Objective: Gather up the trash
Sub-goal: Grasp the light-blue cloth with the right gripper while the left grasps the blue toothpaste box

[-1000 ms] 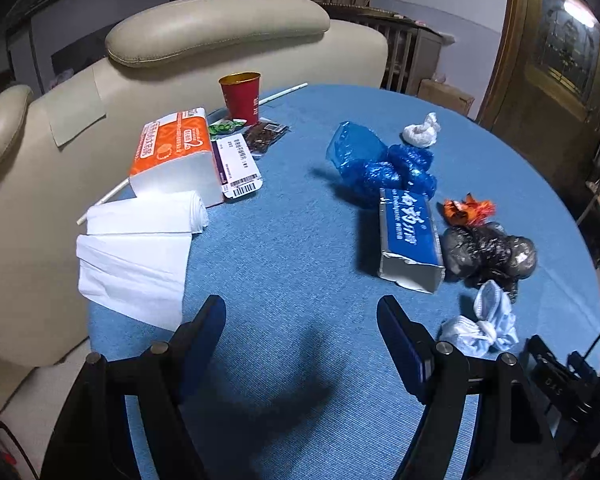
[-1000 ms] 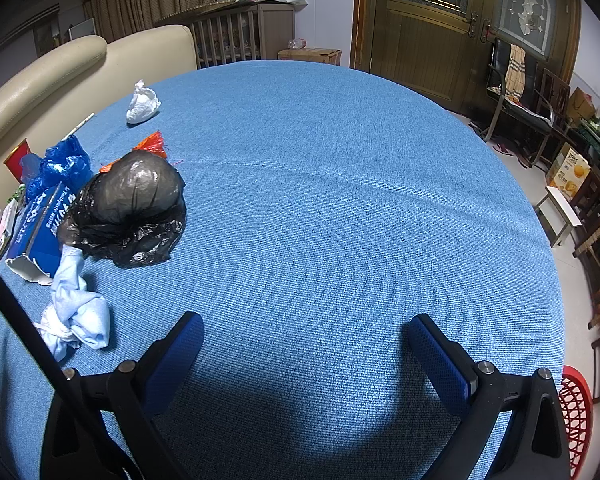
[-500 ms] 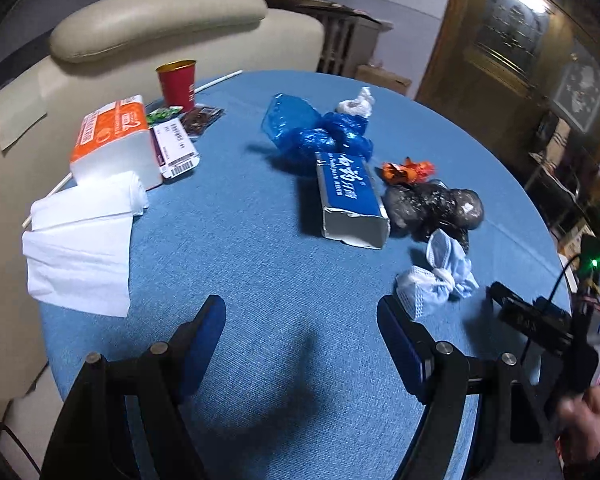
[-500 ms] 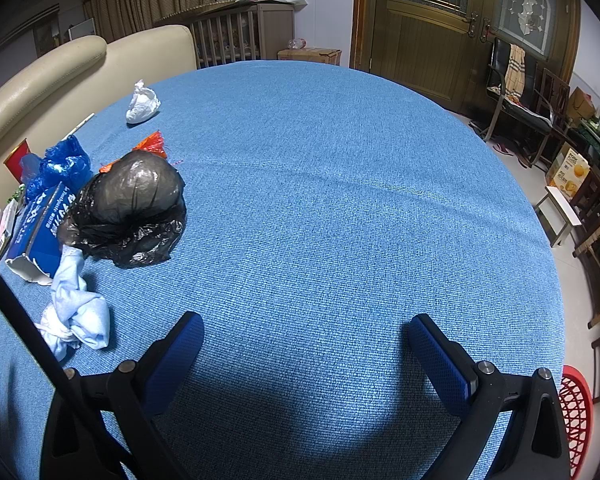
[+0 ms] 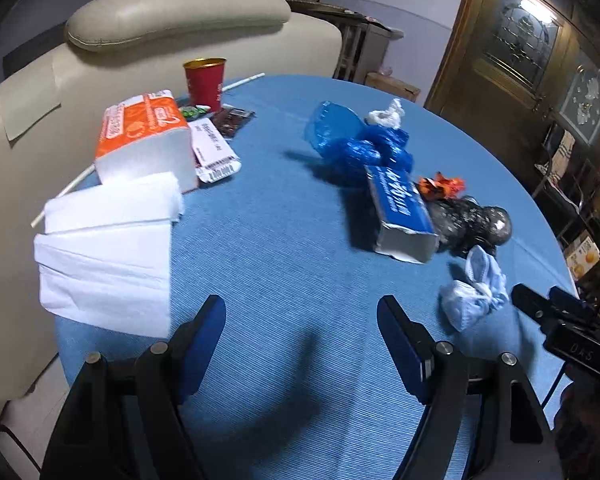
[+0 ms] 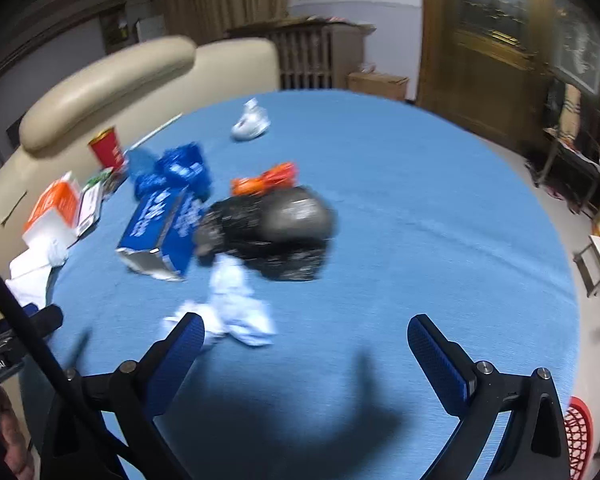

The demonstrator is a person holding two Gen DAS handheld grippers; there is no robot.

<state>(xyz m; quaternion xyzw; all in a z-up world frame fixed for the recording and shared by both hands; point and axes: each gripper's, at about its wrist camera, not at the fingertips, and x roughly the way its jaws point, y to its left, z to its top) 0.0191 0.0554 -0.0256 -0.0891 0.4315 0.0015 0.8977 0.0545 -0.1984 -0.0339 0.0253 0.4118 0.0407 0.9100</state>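
**2 open tongs closing in on a table full of trash**

Both tongs are over the round blue table (image 5: 284, 248) and nothing is picked up yet; the left tongs (image 5: 302, 344) have their jaws spread with only bare cloth between them, and the right tongs (image 6: 306, 346) are spread wide too, gripping nothing.

Nearest piece for the right side looks like the pale blue crumpled wad (image 6: 236, 308); it lies just ahead of that tool's left jaw, close enough to look like it touches the tip, though the blur makes that hard to call. From the left camera the same wad (image 5: 474, 294) sits off to the right of the jaws, with the other tool's black body just beside it.

Beyond it, packed together: the black bag (image 6: 276, 228), the blue carton (image 6: 160, 224) lying on its side with its open end toward us, an orange wrapper (image 6: 266, 178), the blue plastic bag (image 5: 356, 142) and a small white knot (image 6: 252, 122) furthest back. Far left: napkins (image 5: 108, 252), an orange and white pack (image 5: 144, 140), a red cup (image 5: 204, 82).

My read on doing this well: centre the wad between the jaws first, come down so both pads straddle its bulk, not a loose edge; close firmly, since soft stuff slips; lift straight, clear of the black bag touching its far end.
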